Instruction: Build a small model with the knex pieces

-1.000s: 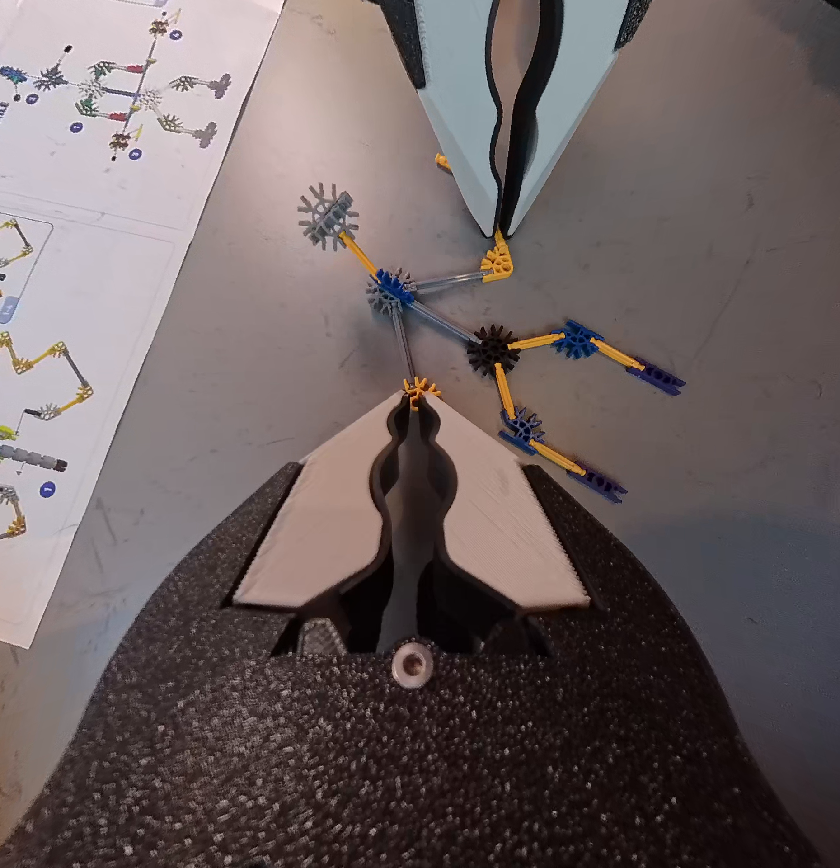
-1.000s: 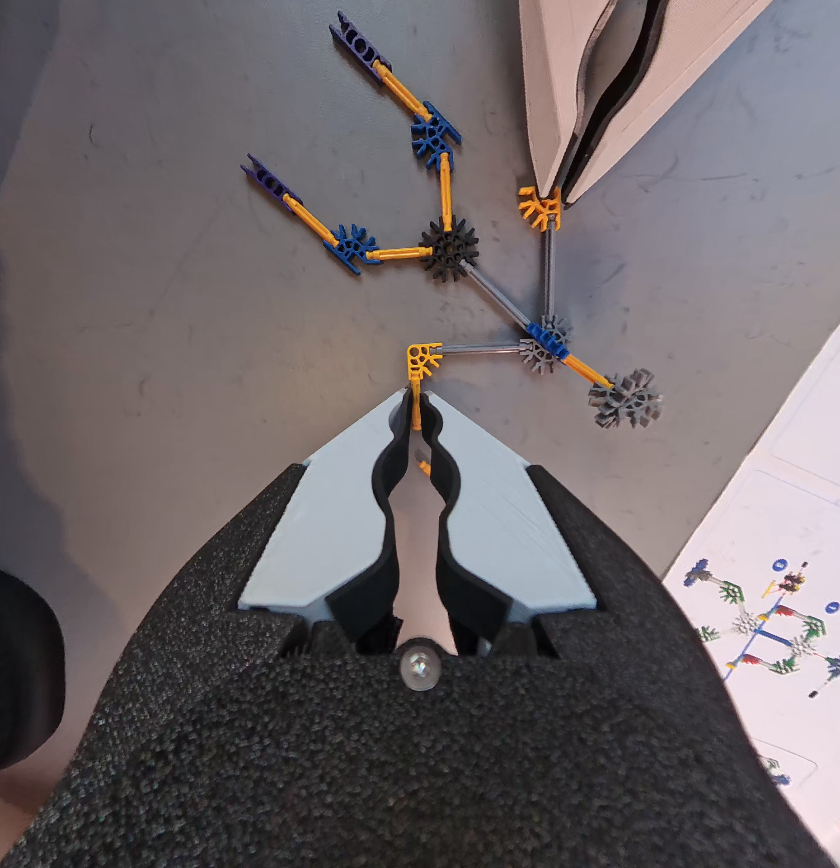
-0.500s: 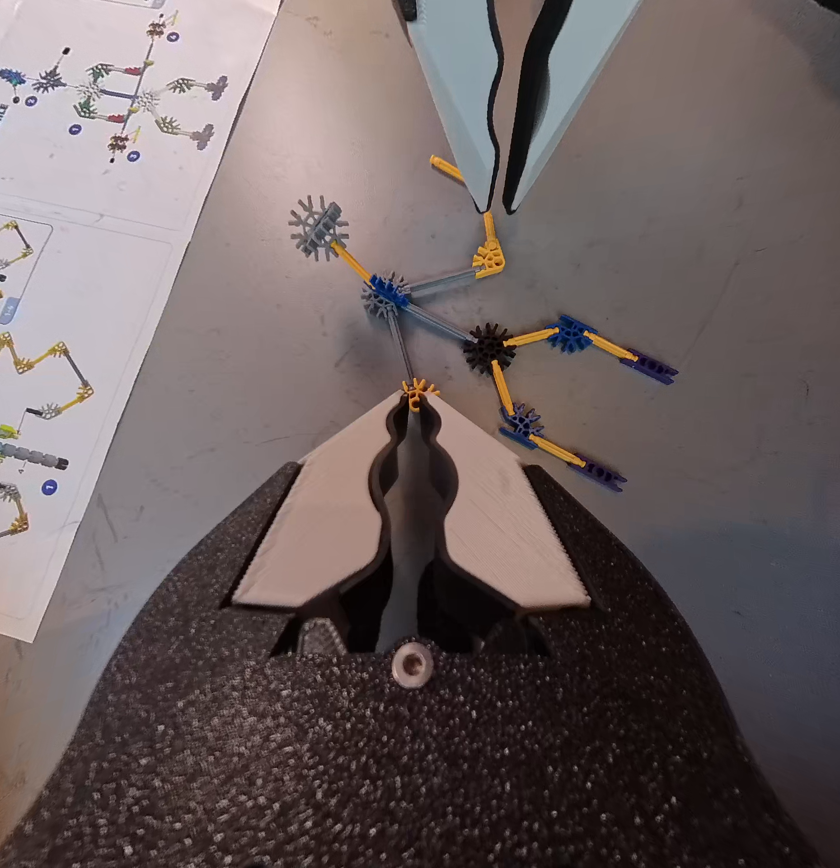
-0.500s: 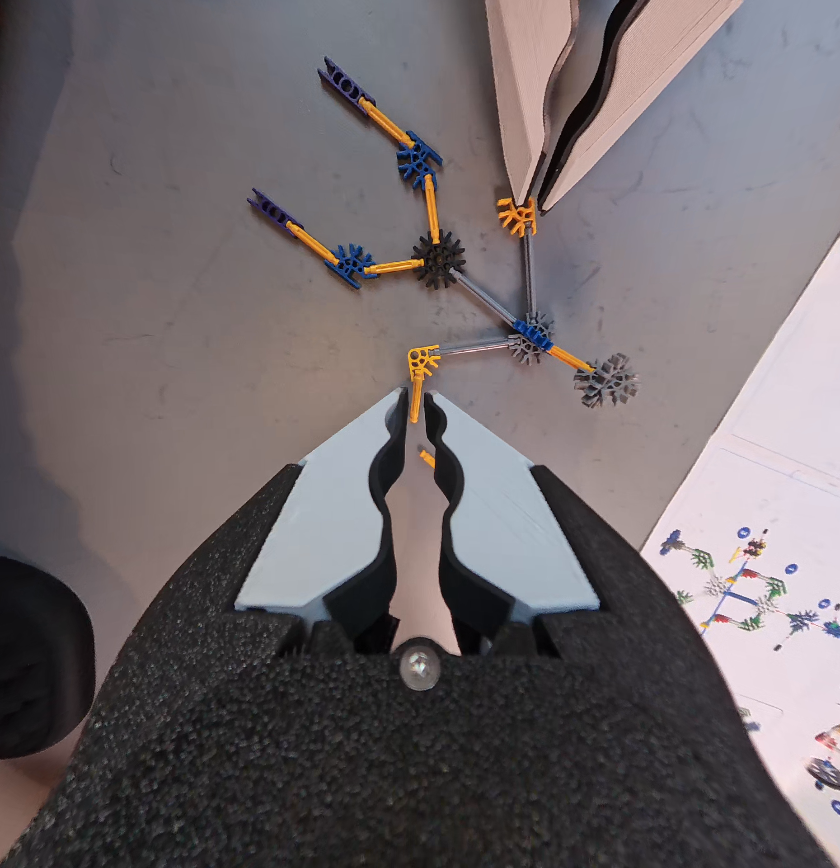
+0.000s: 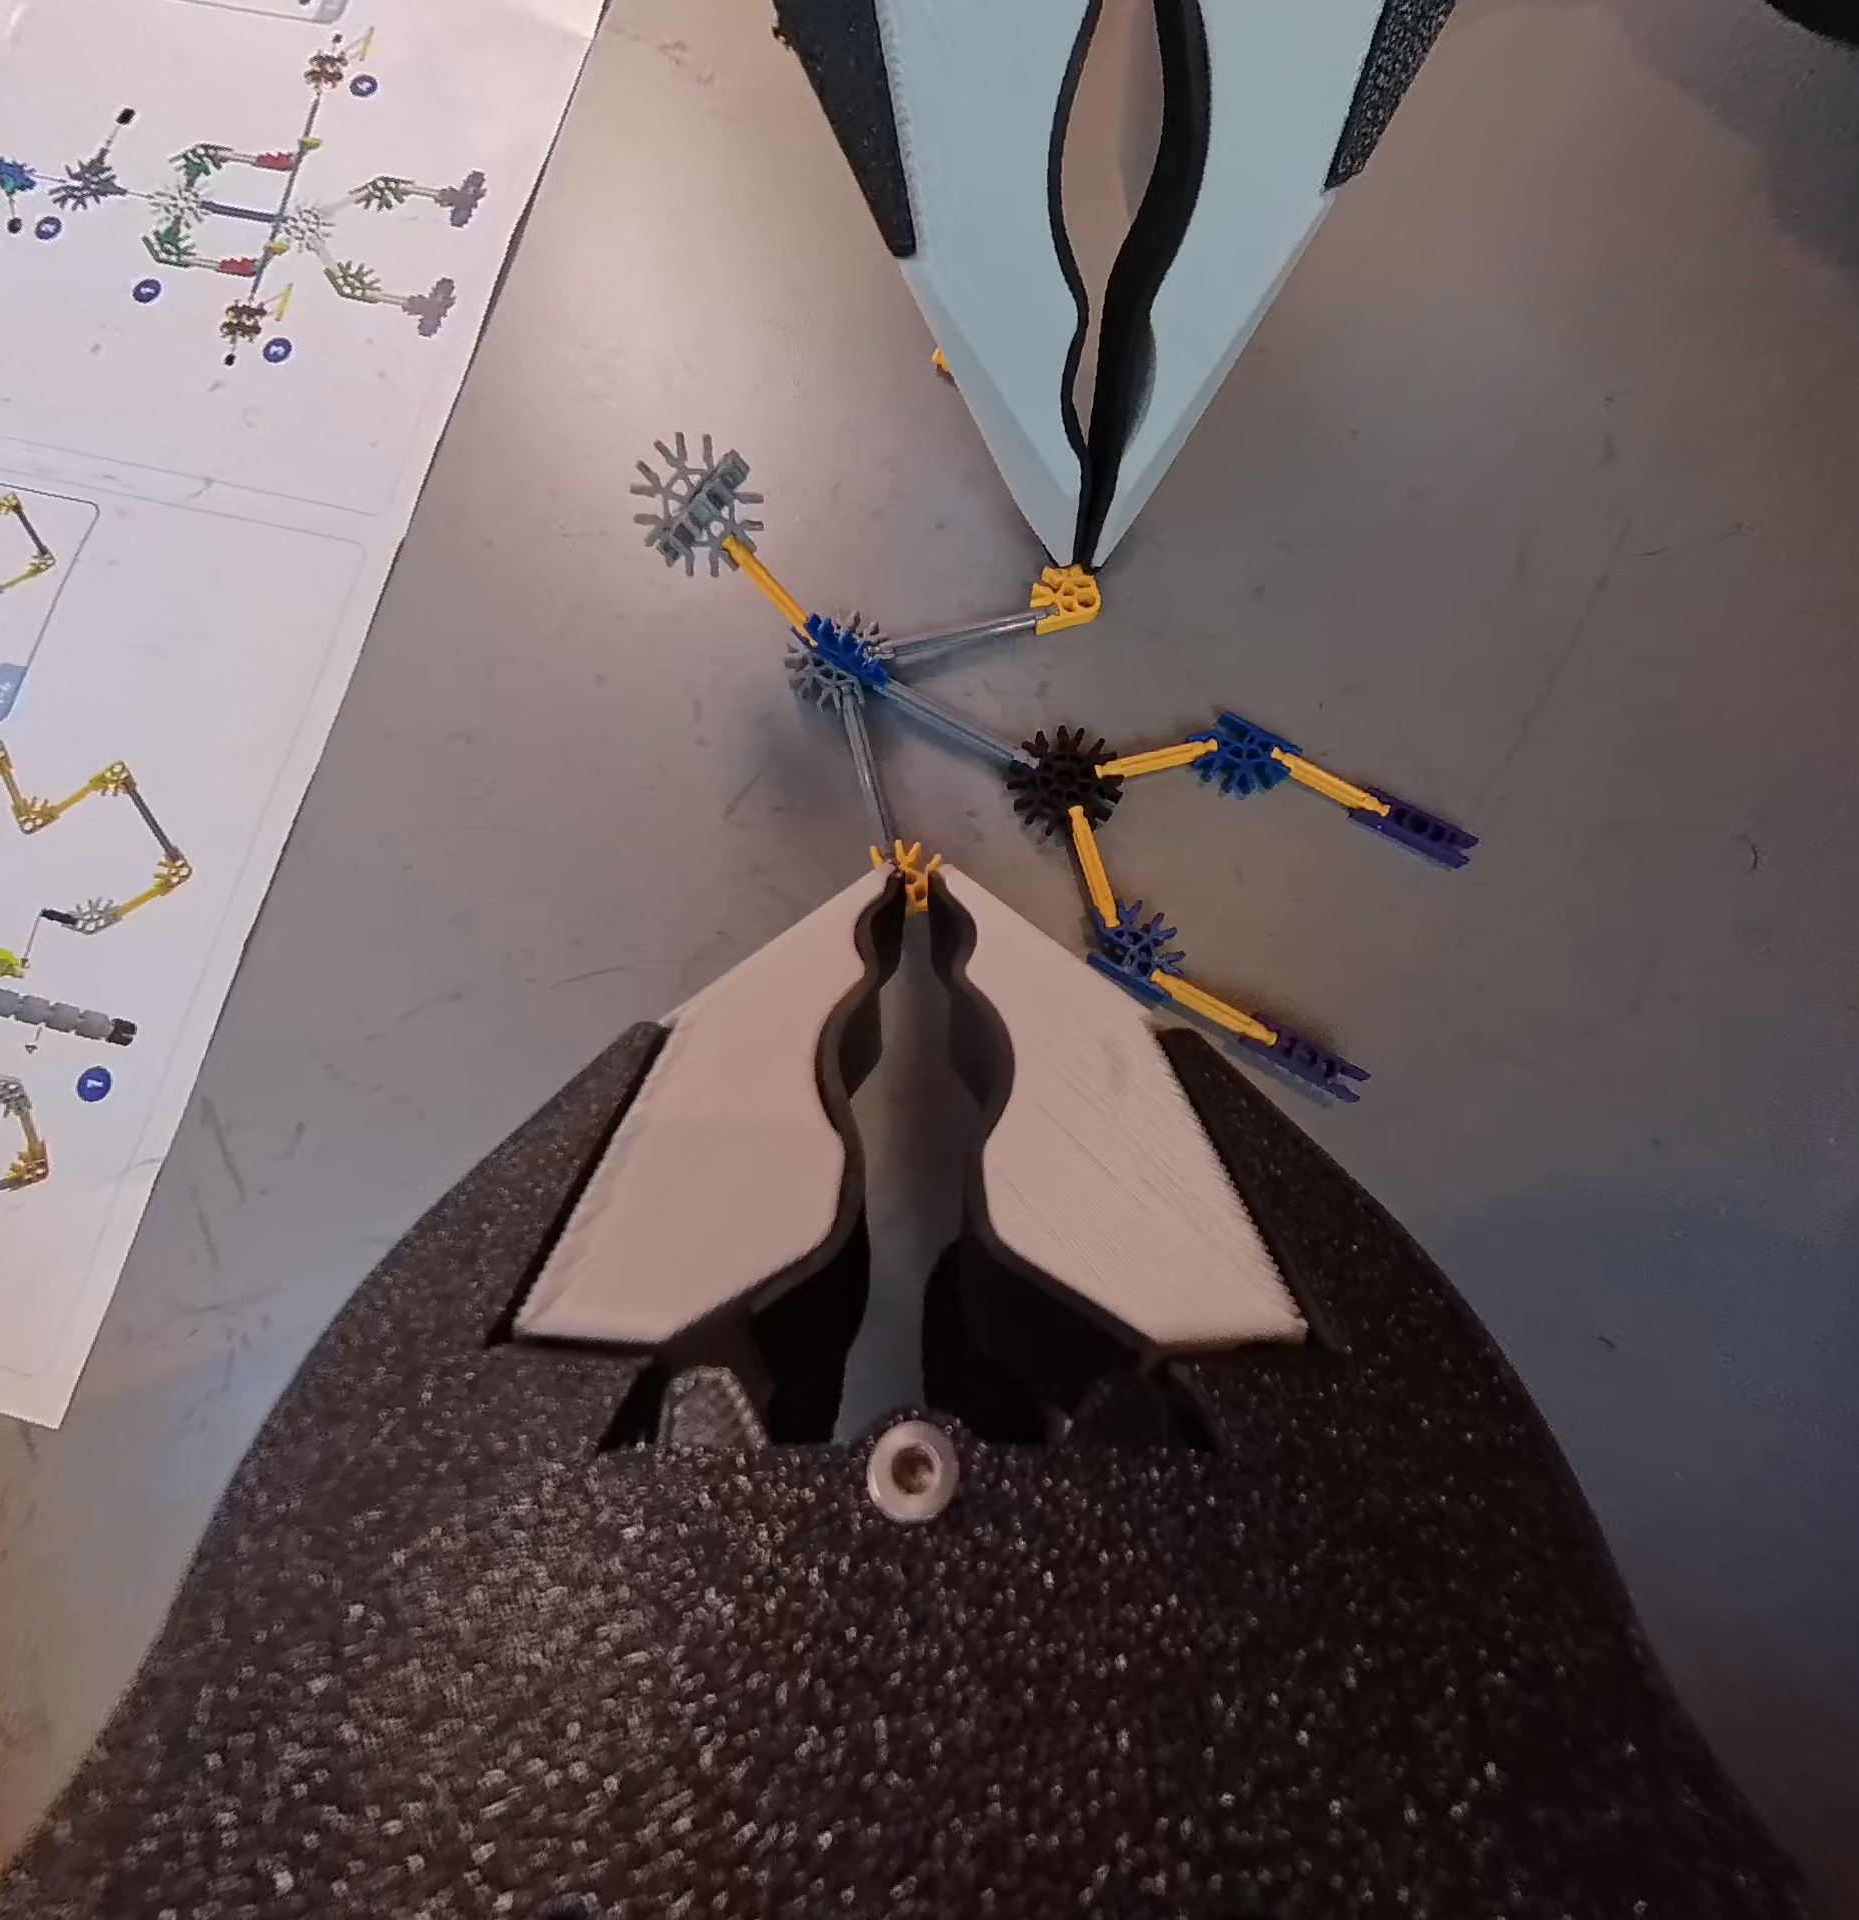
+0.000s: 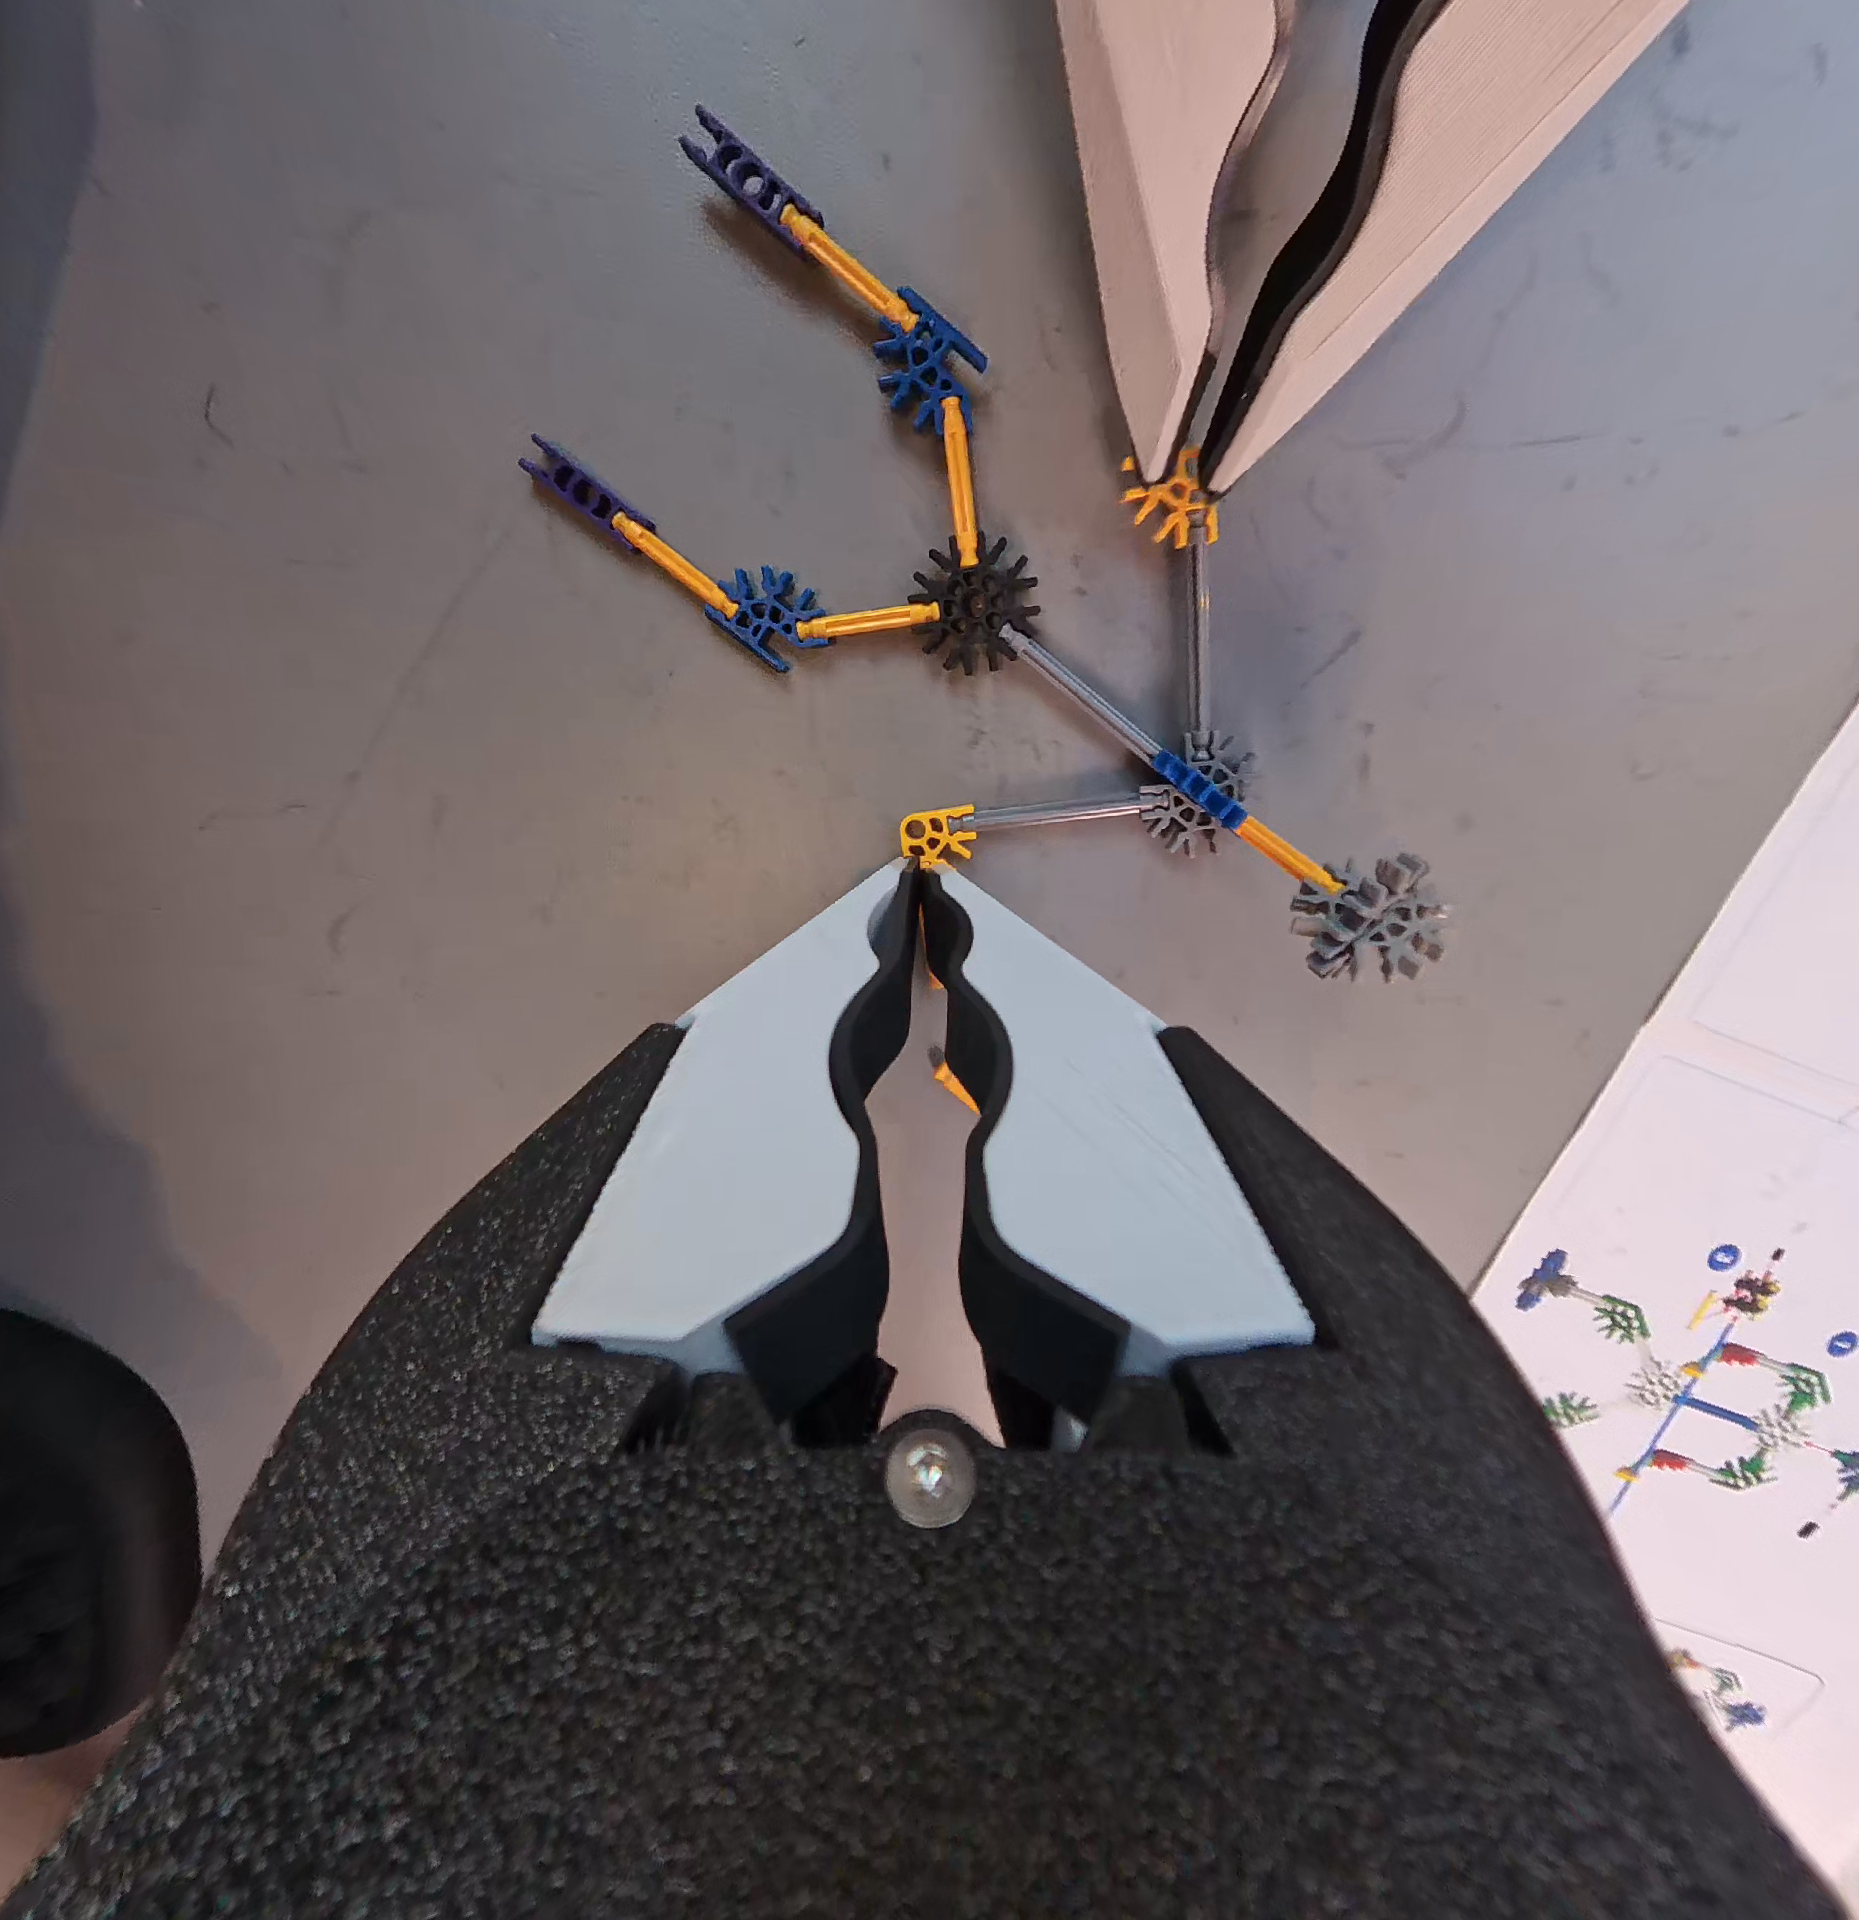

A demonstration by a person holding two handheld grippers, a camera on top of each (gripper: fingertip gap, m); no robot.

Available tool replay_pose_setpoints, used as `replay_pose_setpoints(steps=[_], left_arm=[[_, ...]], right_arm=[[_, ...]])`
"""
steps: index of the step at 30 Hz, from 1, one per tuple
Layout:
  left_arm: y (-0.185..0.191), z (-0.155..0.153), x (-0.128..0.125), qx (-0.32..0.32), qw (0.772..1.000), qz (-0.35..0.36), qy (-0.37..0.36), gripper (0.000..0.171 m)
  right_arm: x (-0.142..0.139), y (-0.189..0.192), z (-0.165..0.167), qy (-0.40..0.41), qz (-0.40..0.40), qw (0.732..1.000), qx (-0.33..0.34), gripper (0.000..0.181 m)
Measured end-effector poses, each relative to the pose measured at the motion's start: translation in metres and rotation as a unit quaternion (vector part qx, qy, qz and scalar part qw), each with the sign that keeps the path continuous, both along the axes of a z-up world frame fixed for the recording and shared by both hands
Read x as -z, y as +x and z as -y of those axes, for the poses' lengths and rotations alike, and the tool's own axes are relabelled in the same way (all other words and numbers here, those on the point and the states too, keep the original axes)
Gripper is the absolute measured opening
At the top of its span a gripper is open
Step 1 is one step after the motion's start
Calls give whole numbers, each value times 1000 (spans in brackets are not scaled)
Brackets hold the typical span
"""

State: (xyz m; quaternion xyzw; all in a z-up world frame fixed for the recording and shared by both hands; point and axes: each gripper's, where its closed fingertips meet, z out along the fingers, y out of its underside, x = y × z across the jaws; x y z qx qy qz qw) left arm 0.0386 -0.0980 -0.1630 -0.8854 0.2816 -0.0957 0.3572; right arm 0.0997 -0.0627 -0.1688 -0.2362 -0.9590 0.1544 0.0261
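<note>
A grey, scuffed table fills both views. A printed instruction sheet lies down the left edge of the left wrist view.

The left gripper comes up from the bottom centre of its own view. The right gripper does the same in its view, so the two point at each other across the table.

Between them, lying flat at centre frame, is a rod-and-connector model. Grey rods fan out from a blue-and-grey hub. One runs to a black wheel connector, which carries two legs of yellow rods, blue connectors and purple end pieces toward the right of the frame. A grey snowflake piece sits at the upper left.

The left tongs are together, pinched on the yellow fan connector at the end of one grey rod. Only the very tips bite it.

The right tongs are also closed. Their tips butt against the yellow corner connector, and a sliver of a short yellow rod shows between them. I judge the rod is what they hold.

As I see it, both grips are shallow, fingertip-only holds on small plastic. They look steadiest with each gripper in line with its rod and the model flat on the table.

A loose yellow bit lies on the table under the right gripper, apart from the model.
</note>
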Motion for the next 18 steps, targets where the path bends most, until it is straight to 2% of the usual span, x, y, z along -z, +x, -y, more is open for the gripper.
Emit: replay_pose_setpoints(steps=[10,14,18], left_arm=[[6,2,5,7,1000,16,-16,1],[6,3,5,8,1000,16,-18,1],[4,3,4,6,1000,11,-17,1]], right_arm=[[2,0,3,64,35,996,-57,0],[2,1,3,102,26,991,-88,0],[2,1,3,104,14,991,-87,0]])
